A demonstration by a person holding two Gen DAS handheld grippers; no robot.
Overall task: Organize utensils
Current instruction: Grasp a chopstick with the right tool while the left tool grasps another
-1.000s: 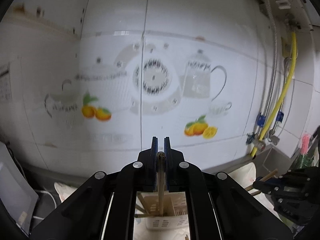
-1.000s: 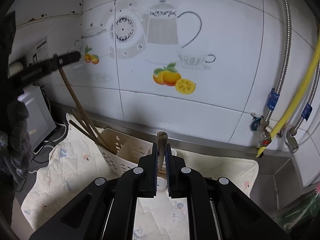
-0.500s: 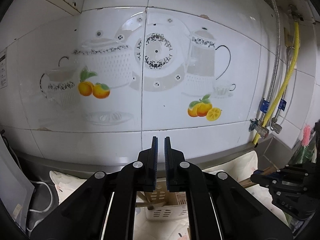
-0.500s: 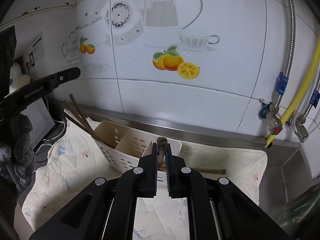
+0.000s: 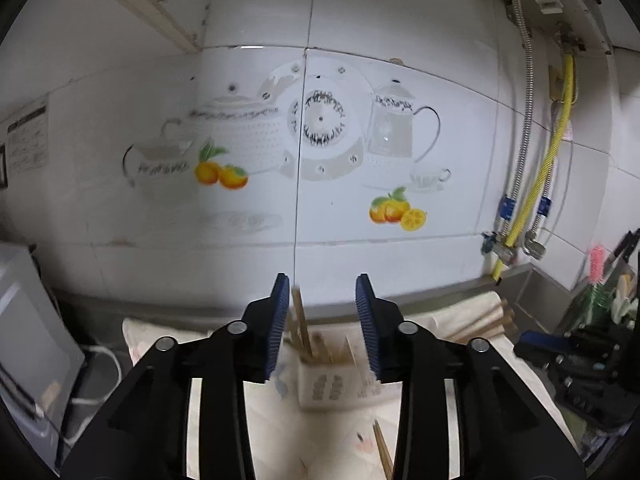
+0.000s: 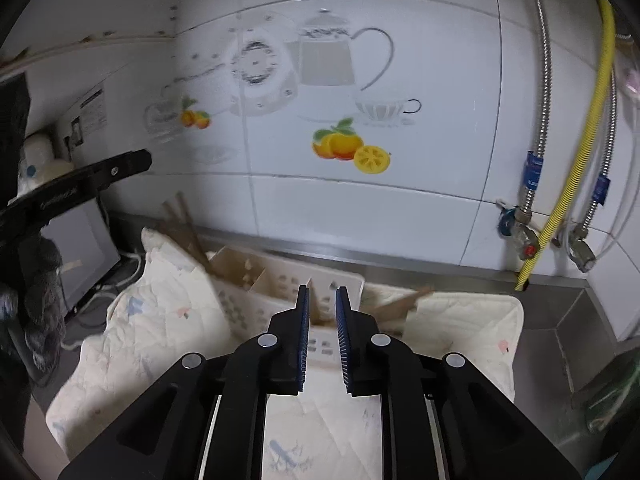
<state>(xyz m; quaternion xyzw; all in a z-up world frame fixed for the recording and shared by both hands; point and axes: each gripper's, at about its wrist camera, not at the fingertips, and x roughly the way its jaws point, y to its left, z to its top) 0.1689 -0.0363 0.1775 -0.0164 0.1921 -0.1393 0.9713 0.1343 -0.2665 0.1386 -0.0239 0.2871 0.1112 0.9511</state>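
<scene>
Both your grippers stand released. The left gripper [image 5: 322, 322] has just been opening, its jaws now well apart, with the tops of the chopsticks [image 5: 301, 326] showing just beside its left pad, apparently untouched. The right gripper [image 6: 321, 334] has just been opening too, to a narrow gap with nothing pressed between the pads.

Task thing: the white utensil holder [image 6: 280, 292] sits just ahead of and below both grippers on the quilted cloth [image 6: 160, 320]; sticks lean out of its far-left compartment.

Risks, as judged:
- Sticks lean steeply; a nudge from your left pad could tip them out or shift the light holder on the soft cloth.
- A loose stick [image 6: 400, 302] lies beyond the right gripper, to the right of the holder; soft cloth may let it roll.
- Another stick [image 5: 382, 446] lies under your left gripper, easy to miss.

Surroundings: tiled wall close ahead, yellow hose [image 6: 576, 160] and valves to the right, a monitor [image 6: 82, 248] to the left.
</scene>
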